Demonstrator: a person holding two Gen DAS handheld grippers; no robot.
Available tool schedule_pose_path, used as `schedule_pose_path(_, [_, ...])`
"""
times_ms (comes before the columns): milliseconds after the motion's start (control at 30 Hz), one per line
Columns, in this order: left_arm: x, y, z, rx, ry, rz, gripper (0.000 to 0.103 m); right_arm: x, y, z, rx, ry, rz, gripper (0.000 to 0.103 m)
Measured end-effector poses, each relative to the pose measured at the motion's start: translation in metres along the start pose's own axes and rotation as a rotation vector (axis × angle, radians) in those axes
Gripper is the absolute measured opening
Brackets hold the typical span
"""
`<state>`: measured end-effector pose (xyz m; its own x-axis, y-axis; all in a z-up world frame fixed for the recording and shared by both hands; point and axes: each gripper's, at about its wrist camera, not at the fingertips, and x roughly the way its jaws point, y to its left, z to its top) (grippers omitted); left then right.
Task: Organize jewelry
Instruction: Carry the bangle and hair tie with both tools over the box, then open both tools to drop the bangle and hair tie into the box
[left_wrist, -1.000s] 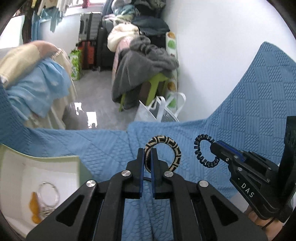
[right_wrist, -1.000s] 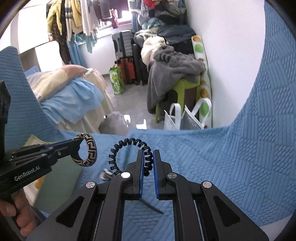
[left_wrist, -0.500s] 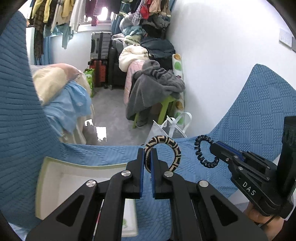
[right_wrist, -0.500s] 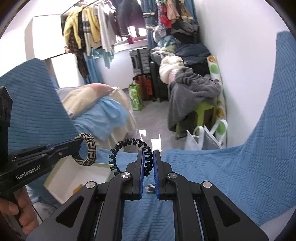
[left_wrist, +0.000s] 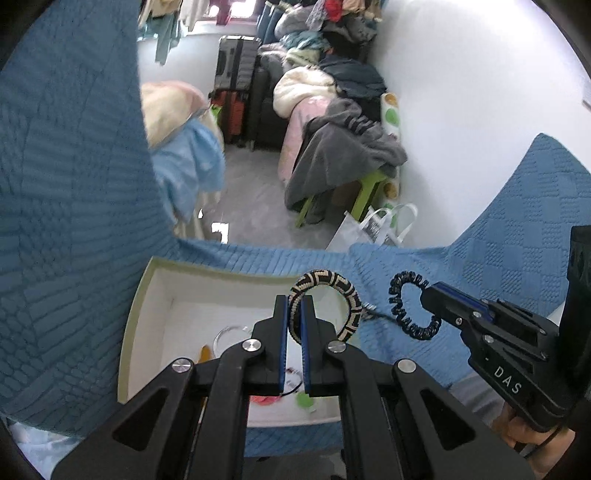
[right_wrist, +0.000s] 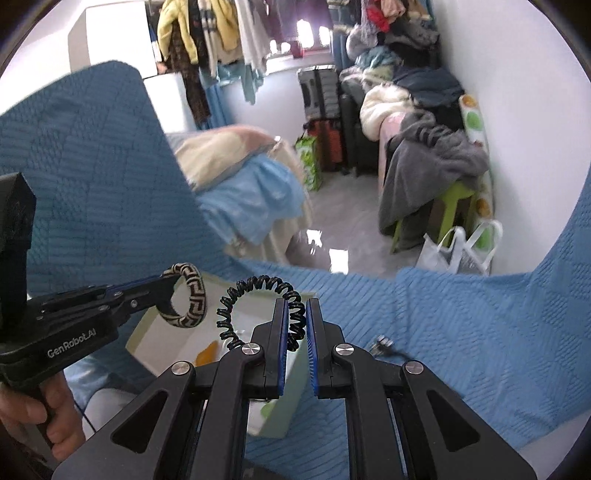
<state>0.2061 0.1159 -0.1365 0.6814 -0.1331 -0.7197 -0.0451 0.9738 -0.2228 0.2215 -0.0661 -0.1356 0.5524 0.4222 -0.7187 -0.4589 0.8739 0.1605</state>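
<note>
In the left wrist view, a shallow white cardboard box with a pale green rim (left_wrist: 137, 306) sat at lower left of centre on the blue textured quilt (left_wrist: 74, 258). Inside it lay a thin clear ring-shaped bangle (left_wrist: 231, 334), an orange piece (left_wrist: 205, 353), and near its front wall a pinkish-red bit (left_wrist: 264, 400) and a small green bit (left_wrist: 303, 398); these small pieces were partly hidden behind the tongs and too small to identify.

At lower centre, the left tongs (left_wrist: 294, 314) were clamped on a round black-and-cream woven bangle (left_wrist: 334, 295), which stood up above the box's right half. Just right of the bangle, a small metallic item with a dark cord (left_wrist: 369, 312) lay on the quilt, blurred and hard to make out. Further right, the right tongs (left_wrist: 430, 295) pinched a black spiral coil hair tie (left_wrist: 404, 306), held clear of the quilt and beside the box, not over it.

In the right wrist view, the left tongs (right_wrist: 168, 284) at centre left gripped the same bangle (right_wrist: 190, 295) over the box (right_wrist: 147, 332), whose inside was largely blocked. At lower centre the right tongs (right_wrist: 295, 317) were closed on the coil hair tie (right_wrist: 258, 295), its loop arching up and left of the blue pads (right_wrist: 282, 332). To the right, the metallic item (right_wrist: 380, 343) lay on the quilt (right_wrist: 480, 332).
</note>
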Motion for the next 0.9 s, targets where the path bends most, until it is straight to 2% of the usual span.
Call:
schedule_pose_path(267, [0.032, 0.028, -0.027, -0.007, 0.115, 0.053, 0.006, 0.045, 0.023, -0.031, -0.023, 0.133, 0.000, 0.009])
schedule_pose_path(400, [0.043, 0.034, -0.037, -0.008, 0.154, 0.045, 0.006, 0.057, 0.028, -0.042, -0.029, 0.177, 0.006, 0.009])
schedule_pose_path(467, [0.045, 0.031, -0.038, 0.007, 0.160, 0.058, 0.006, 0.061, 0.028, -0.046, -0.028, 0.190, 0.015, 0.009])
schedule_pose_path(600, [0.039, 0.031, -0.036, 0.003, 0.141, 0.034, 0.007, 0.060, 0.025, -0.047, -0.013, 0.191, 0.038, 0.011])
schedule_pose_path(633, [0.038, 0.031, -0.036, -0.002, 0.142, 0.032, 0.009, 0.058, 0.024, -0.046, -0.012, 0.186, 0.044, 0.014])
schedule_pose_path(667, [0.037, 0.033, -0.036, -0.009, 0.143, 0.029, 0.020, 0.056, 0.024, -0.044, -0.012, 0.179, 0.048, 0.024])
schedule_pose_path(700, [0.036, 0.034, -0.036, -0.017, 0.142, 0.029, 0.030, 0.051, 0.023, -0.043, -0.016, 0.159, 0.055, 0.028])
schedule_pose_path(733, [0.035, 0.034, -0.036, -0.021, 0.137, 0.034, 0.053, 0.049, 0.023, -0.042, -0.021, 0.146, 0.054, 0.028])
schedule_pose_path(767, [0.032, 0.034, -0.037, -0.022, 0.119, 0.038, 0.067, 0.045, 0.022, -0.040, -0.028, 0.133, 0.054, 0.028])
schedule_pose_path(900, [0.023, 0.029, -0.036, -0.015, 0.089, 0.015, 0.068, 0.033, 0.003, -0.033, -0.040, 0.087, 0.023, 0.028])
